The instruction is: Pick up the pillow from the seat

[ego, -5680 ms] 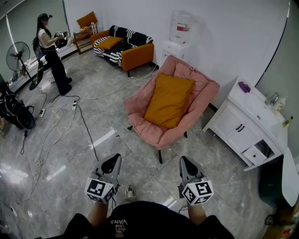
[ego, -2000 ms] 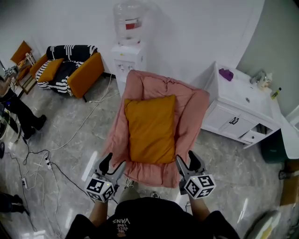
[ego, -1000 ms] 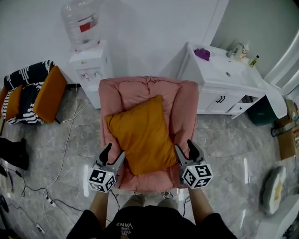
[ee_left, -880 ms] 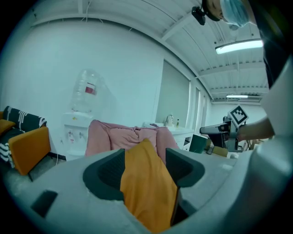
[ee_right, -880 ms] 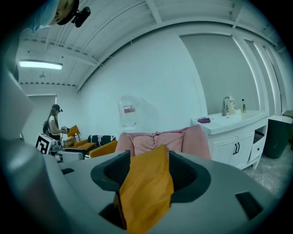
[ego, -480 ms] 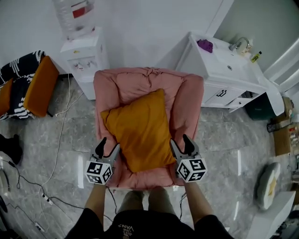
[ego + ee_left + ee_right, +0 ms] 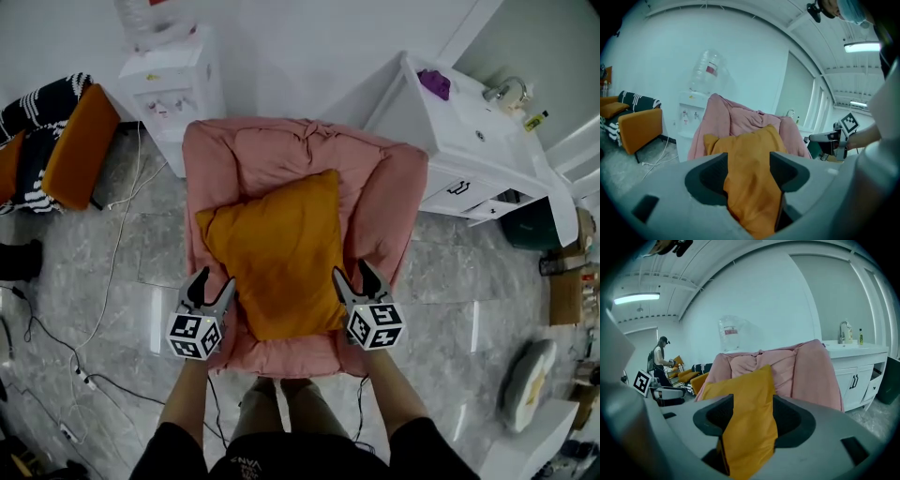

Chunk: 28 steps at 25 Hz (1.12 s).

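Observation:
An orange pillow point(image 7: 277, 253) lies tilted on the seat of a pink padded chair point(image 7: 272, 155). My left gripper point(image 7: 212, 284) is at the pillow's near left edge, and my right gripper point(image 7: 353, 275) is at its near right edge. Both stand open with jaws wide. In the left gripper view the pillow point(image 7: 750, 154) fills the gap between the jaws of the left gripper point(image 7: 747, 161), down to the throat. The right gripper view shows the same: pillow point(image 7: 745, 399) cloth between the jaws of the right gripper point(image 7: 752, 404). I cannot tell whether the pads touch the cloth.
A white water dispenser point(image 7: 173, 70) stands behind the chair at the left. A white sink cabinet point(image 7: 469, 141) is at the right. An orange and striped sofa point(image 7: 56, 141) sits far left, with cables point(image 7: 103, 281) on the floor. Another person point(image 7: 660, 359) stands in the distance.
I have stepped up to the chair's front. Both grippers moved forward from the seat's front edge to the pillow's near corners, staying wide.

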Motion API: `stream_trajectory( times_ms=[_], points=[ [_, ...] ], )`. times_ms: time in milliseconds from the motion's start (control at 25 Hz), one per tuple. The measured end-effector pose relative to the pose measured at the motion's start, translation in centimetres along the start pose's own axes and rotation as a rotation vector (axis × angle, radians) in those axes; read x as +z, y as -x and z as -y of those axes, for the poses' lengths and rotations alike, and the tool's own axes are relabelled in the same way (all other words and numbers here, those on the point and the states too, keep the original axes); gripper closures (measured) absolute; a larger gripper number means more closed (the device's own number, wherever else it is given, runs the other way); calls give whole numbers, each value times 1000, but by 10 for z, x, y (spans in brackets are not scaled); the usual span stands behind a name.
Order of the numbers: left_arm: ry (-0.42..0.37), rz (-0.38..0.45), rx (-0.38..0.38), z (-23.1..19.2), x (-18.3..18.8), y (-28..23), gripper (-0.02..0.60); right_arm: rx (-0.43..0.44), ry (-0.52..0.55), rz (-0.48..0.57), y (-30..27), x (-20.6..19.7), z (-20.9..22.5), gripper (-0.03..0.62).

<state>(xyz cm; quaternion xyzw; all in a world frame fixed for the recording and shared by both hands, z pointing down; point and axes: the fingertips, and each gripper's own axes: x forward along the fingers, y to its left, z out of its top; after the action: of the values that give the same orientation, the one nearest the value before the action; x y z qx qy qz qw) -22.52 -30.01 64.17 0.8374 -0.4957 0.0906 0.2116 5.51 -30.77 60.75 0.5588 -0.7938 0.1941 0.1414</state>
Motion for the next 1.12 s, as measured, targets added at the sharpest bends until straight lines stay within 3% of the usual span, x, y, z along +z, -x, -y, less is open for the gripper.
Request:
stream_trajectory(
  times_ms=[400,720,920,1120],
  points=[
    [45,-50,55,-15,-32,-33,307,61,58,-72,-58,-18,40,345],
    [129,1,58,-41,-32,-53,302,132,-19,-40,-107,-10,50,333],
    [223,31,48,-50,-33,-66,279,172,-62,-34,-128,-4,47,317],
    [239,15,27,-50,-36,-80,275,204,-69,-47,-145,-4,43,313]
  ],
)
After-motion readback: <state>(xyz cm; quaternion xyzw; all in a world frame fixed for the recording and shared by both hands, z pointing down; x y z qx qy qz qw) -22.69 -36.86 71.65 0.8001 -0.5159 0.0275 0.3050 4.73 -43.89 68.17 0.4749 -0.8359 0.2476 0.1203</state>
